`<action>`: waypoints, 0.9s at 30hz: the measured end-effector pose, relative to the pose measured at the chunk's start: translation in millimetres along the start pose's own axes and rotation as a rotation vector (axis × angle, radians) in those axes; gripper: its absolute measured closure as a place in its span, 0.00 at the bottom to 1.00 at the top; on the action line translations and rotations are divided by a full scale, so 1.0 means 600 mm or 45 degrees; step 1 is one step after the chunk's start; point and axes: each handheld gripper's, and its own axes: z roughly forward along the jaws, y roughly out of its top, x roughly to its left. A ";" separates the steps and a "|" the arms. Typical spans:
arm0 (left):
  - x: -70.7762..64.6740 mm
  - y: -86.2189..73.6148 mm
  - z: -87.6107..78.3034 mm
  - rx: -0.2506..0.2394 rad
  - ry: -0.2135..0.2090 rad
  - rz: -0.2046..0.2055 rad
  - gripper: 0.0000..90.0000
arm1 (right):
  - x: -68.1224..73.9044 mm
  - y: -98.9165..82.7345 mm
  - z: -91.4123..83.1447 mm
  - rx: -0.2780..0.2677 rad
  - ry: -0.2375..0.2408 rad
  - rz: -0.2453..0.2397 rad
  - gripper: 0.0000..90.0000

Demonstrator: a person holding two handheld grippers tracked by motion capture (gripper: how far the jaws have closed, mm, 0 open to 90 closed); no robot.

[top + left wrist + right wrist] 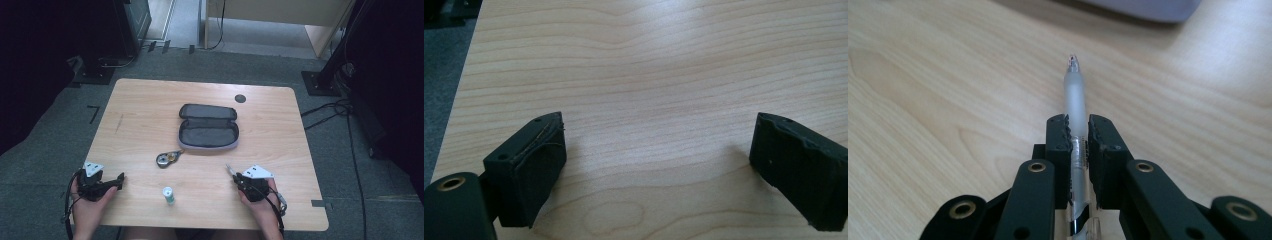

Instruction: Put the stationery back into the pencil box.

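A dark pencil case [208,127] lies unzipped and open in the middle of the wooden table [145,100]. My right gripper [236,175] [1078,131], at the front right of the table, is shut on a clear frosted pen [1075,95] whose tip [228,168] points toward the case. At the front left my left gripper [119,178] [656,150] rests open, with bare wood between its jaws. A round metal keychain-like object [165,159] sits just in front of the case's left corner. A small white cylinder with a green base [169,195] stands near the front edge, between the two hands.
A dark round hole [240,98] marks the table's far right. Around the table, grey carpet carries cables [345,107] at the right and black stand bases [92,72] at the back left. The case's edge [1148,10] shows at the top of the right gripper view.
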 end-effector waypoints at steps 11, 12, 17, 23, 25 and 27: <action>0.000 0.000 0.000 0.000 0.000 0.000 0.09 | -0.010 0.064 -0.013 -0.106 0.022 0.026 0.89; 0.000 0.000 0.000 0.000 0.000 0.000 0.09 | -0.011 0.068 -0.012 -0.120 0.023 0.028 0.89; 0.000 0.000 0.000 0.000 0.000 0.000 0.09 | -0.010 0.090 -0.006 -0.153 0.034 0.033 0.89; 0.000 0.000 0.000 0.001 -0.002 0.000 0.09 | -0.009 0.121 0.001 -0.173 0.042 0.017 0.89; 0.000 0.000 0.000 0.000 -0.001 0.000 0.09 | -0.010 0.131 0.004 -0.181 0.047 0.017 0.89; 0.000 0.000 0.000 0.000 -0.002 0.000 0.09 | -0.011 0.142 0.007 -0.189 0.049 0.021 0.89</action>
